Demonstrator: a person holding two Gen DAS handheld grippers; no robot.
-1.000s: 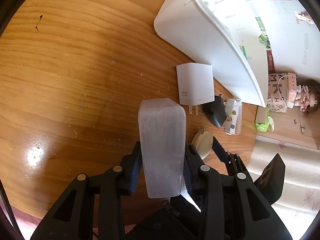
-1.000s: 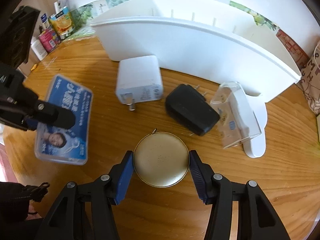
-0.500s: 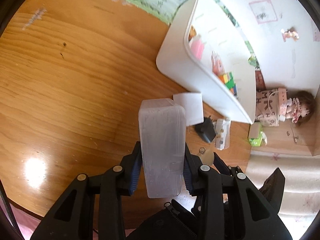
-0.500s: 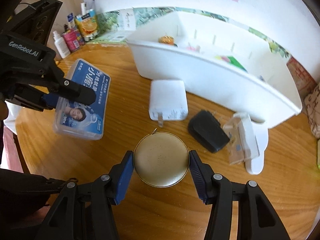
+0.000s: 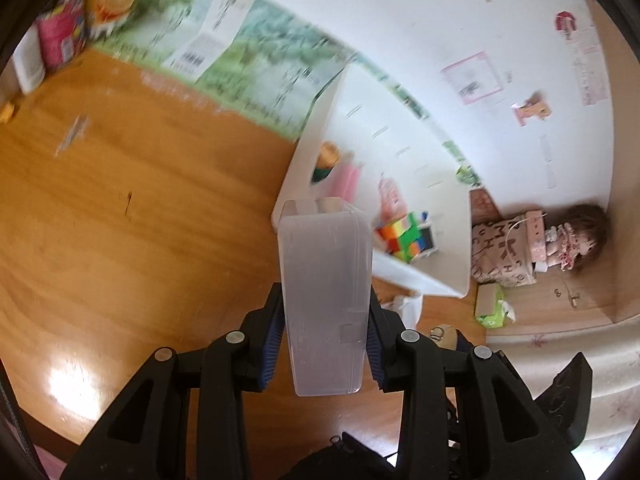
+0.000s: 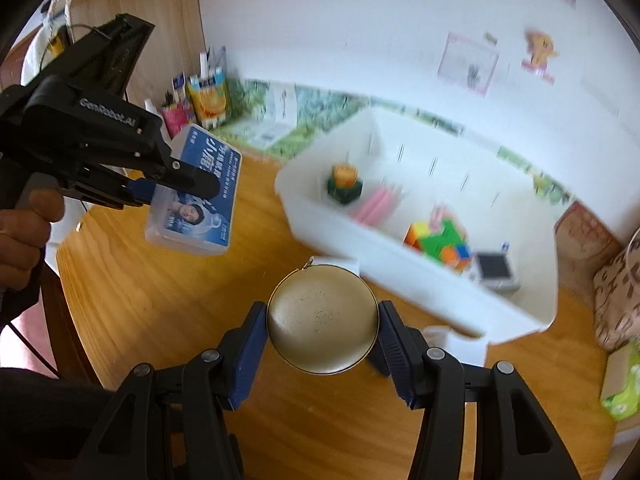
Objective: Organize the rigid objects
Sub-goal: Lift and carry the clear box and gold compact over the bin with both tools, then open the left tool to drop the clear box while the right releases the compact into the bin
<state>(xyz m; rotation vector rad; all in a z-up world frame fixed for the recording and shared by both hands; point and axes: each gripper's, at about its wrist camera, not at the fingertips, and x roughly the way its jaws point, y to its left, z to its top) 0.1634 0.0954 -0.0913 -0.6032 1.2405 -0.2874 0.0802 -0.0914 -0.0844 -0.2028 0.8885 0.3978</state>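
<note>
Both grippers are made of black plastic. The left gripper [image 5: 326, 340] has two thick black arms with triangle-shaped holes cut through them. Round silver screws sit on top of the arms. Each finger ends in a blue pad [image 5: 272, 344] with little ridges on it. The right gripper [image 6: 322, 350] looks the same, with black arms, silver screws and blue ridged pads [image 6: 250, 356]. Seen from the right wrist camera, the left gripper has a blocky black body with "GenRobot.AI" printed on its side in pale letters. A thin black cable runs near its top. A hand [image 6: 22, 236] is wrapped around its black handle. Dark cloth shows at the bottom left edge.
</note>
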